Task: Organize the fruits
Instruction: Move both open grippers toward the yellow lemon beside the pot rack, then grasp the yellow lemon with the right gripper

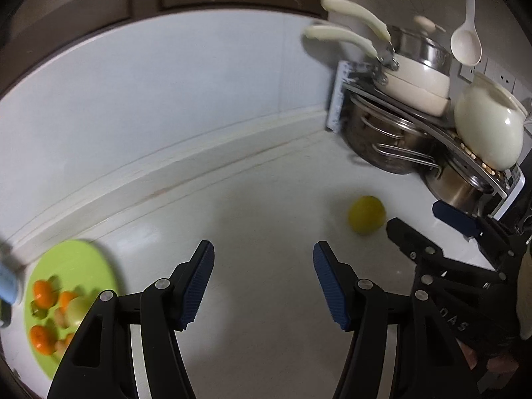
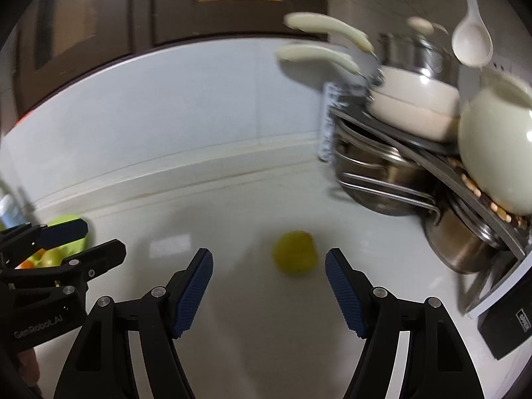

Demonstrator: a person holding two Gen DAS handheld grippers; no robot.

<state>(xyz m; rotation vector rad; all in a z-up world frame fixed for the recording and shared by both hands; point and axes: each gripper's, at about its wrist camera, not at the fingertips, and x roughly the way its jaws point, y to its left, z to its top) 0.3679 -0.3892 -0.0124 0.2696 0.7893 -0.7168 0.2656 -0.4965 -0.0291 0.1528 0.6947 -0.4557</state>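
Observation:
A yellow-green round fruit [image 1: 367,214] lies alone on the white counter, to the right of my left gripper [image 1: 262,252]. That gripper is open with nothing between its blue pads. In the right wrist view the same fruit [image 2: 294,253] sits just beyond my right gripper [image 2: 268,259], nearer its right finger, and no pad touches it. The right gripper is open. A light green plate [image 1: 71,259] at the lower left carries several orange and pale green fruits [image 1: 43,294]. My right gripper [image 1: 414,221] also shows at the right edge of the left wrist view.
A metal rack [image 2: 415,163] at the right holds steel pots, cream pans with long handles [image 2: 319,56] and a cream pot [image 2: 492,153]. A white spoon [image 2: 472,40] hangs above. The counter meets a white wall ledge [image 1: 166,166] behind. A blue-white object [image 1: 6,282] stands left of the plate.

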